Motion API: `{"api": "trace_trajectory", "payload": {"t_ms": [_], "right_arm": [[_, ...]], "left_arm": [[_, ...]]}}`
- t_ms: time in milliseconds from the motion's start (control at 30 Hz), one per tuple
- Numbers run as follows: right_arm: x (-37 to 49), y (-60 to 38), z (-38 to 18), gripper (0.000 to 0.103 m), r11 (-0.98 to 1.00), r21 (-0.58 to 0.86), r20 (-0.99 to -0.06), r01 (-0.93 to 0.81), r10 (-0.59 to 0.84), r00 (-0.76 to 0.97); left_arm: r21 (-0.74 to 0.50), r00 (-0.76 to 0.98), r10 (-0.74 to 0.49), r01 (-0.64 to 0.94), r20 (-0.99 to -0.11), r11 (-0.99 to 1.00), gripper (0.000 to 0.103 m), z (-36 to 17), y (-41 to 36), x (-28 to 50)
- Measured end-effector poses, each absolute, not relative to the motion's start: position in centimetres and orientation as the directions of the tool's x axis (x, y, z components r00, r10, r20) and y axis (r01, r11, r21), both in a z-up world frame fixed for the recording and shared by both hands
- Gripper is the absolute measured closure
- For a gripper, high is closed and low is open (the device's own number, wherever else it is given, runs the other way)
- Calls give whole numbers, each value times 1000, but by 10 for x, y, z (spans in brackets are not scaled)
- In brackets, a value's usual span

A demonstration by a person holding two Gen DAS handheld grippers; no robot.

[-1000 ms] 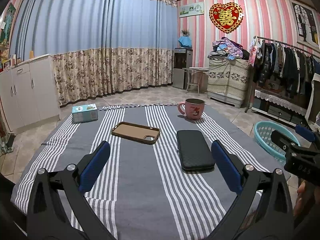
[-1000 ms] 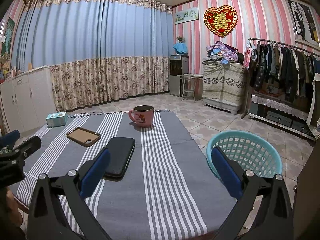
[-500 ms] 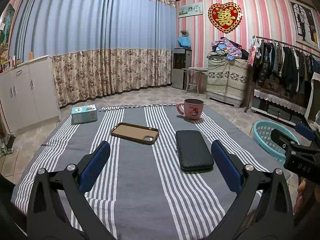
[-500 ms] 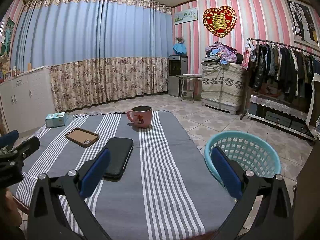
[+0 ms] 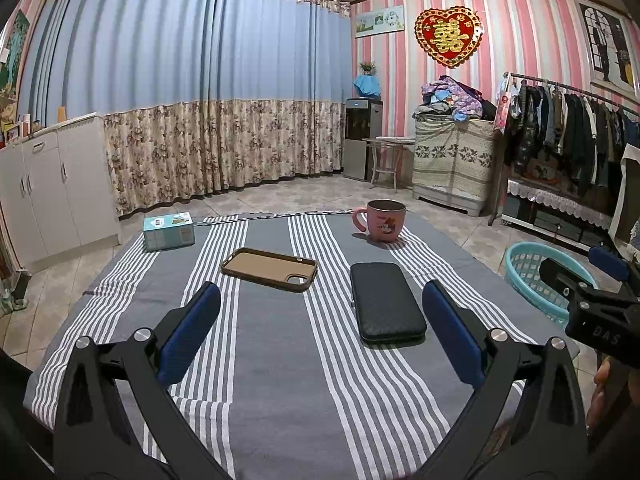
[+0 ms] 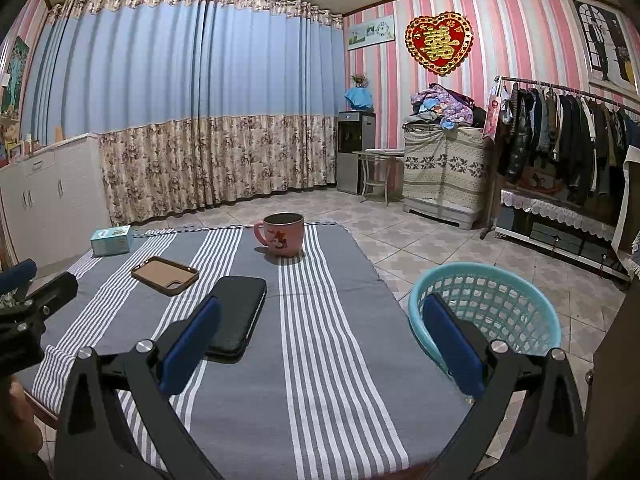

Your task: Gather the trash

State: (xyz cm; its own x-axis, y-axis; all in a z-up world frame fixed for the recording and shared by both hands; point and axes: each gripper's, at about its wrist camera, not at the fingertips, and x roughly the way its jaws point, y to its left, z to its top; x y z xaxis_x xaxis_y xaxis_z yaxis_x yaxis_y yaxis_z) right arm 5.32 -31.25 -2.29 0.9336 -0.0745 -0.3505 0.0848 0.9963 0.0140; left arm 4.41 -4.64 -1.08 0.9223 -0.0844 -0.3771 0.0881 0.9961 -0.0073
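Note:
On the striped grey cloth [image 5: 272,360] lie a brown phone case [image 5: 269,269], a black case [image 5: 384,307], a pink mug [image 5: 382,226] and a small teal box [image 5: 169,231]. My left gripper [image 5: 320,332] hovers open over the near part of the table, nothing between its blue pads [image 5: 188,336]. My right gripper [image 6: 320,340] is open too, above the table's right side; the black case [image 6: 238,314] lies just past its left finger. A teal basket [image 6: 486,312] stands on the floor off the table's right edge, behind the right finger.
White cabinets [image 5: 52,188] line the left wall. A clothes rack [image 5: 572,136] and a covered chest [image 5: 452,160] stand at the right. Tiled floor surrounds the table. Each gripper shows at the edge of the other's view, with a person's hand [image 5: 604,380] under it.
Both grippers have crept slightly forward and up over the table; the objects lie where they were. Both stay open.

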Motion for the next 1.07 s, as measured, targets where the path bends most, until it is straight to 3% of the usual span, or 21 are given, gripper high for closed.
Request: {"api": "trace_trajectory", "payload": {"t_ms": [1067], "right_arm": [[54,-319,-17,5,996,13,-347,88,-78,935]], "left_arm": [[0,924,-92,99,-371,995,5,-5,-44,46]]}}
